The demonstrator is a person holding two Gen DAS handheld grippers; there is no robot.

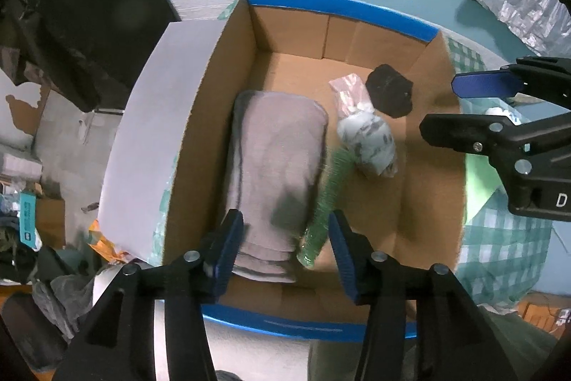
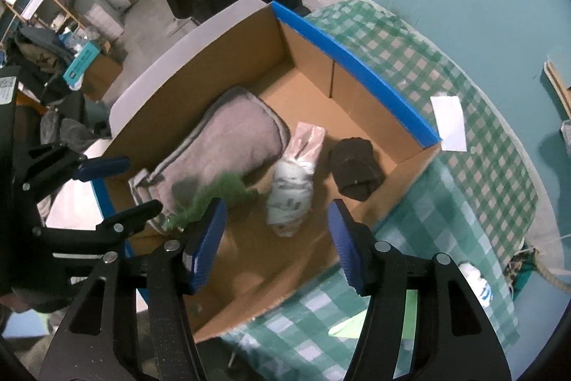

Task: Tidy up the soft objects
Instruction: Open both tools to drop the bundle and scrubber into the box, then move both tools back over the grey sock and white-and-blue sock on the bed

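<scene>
- Hovering my left hand-held gripper (image 1: 283, 247) wide open and empty over the cardboard box (image 1: 433, 195).
- The blurred green item (image 1: 330, 191), perhaps falling, sits beside the grey folded towel (image 1: 274, 166).
- I'd let it settle flat.
- My right hand-held gripper (image 2: 276, 245): open, empty.

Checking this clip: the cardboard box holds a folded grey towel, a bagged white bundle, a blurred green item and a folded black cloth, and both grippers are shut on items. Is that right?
Not quite. The contents are right: grey towel, bagged white bundle, green item and black cloth lie in the cardboard box. But both wrist views show the left gripper and right gripper with jaws open, holding nothing.
</scene>
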